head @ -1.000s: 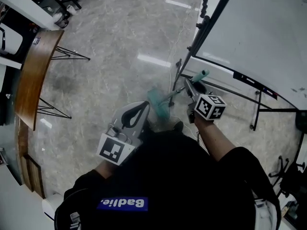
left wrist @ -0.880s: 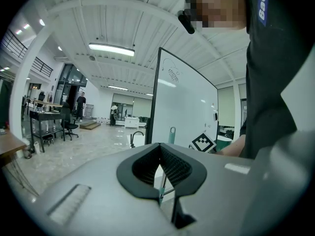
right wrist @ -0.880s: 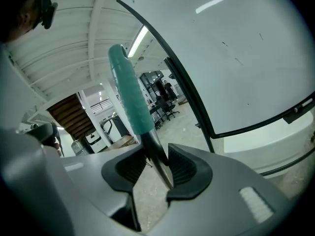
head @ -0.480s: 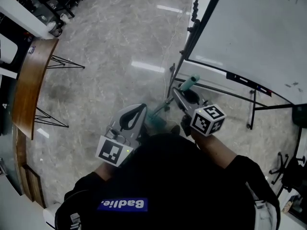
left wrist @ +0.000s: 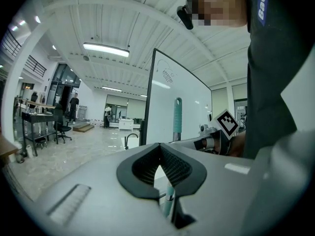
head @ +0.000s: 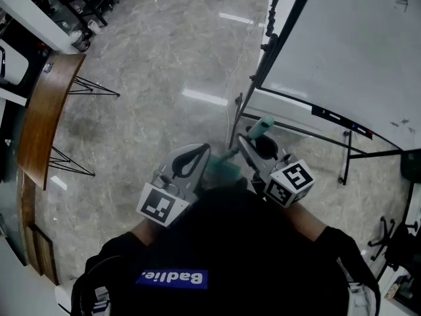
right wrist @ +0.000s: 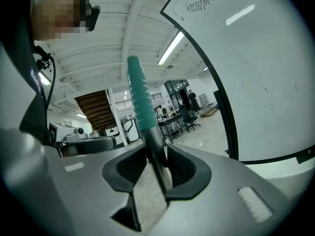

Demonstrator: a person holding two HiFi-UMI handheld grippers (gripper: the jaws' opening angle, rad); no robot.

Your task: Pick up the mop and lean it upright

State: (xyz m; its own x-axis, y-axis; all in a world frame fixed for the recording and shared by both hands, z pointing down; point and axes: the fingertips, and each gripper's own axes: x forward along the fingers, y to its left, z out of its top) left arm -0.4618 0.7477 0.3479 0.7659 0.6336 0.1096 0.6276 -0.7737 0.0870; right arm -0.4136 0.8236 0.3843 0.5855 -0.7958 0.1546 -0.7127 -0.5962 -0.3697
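Mop (right wrist: 146,124) stands nearly upright at frame centre beside the whiteboard (right wrist: 256,73), right gripper (right wrist: 156,154) fingers clamped on its bare shaft below the teal grip (right wrist: 138,90); left gripper (left wrist: 158,145) fingers together, empty. Light, stiff, probably slippery: hold higher.

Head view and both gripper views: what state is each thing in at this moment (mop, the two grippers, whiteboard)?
mop: handle near upright, gripped on the metal shaft below its teal grip; cannot tell whether it leans on anything.
right gripper: jaws shut on the mop shaft.
left gripper: jaws together, holding nothing.
whiteboard: standing on its frame, a scribble near its top edge.
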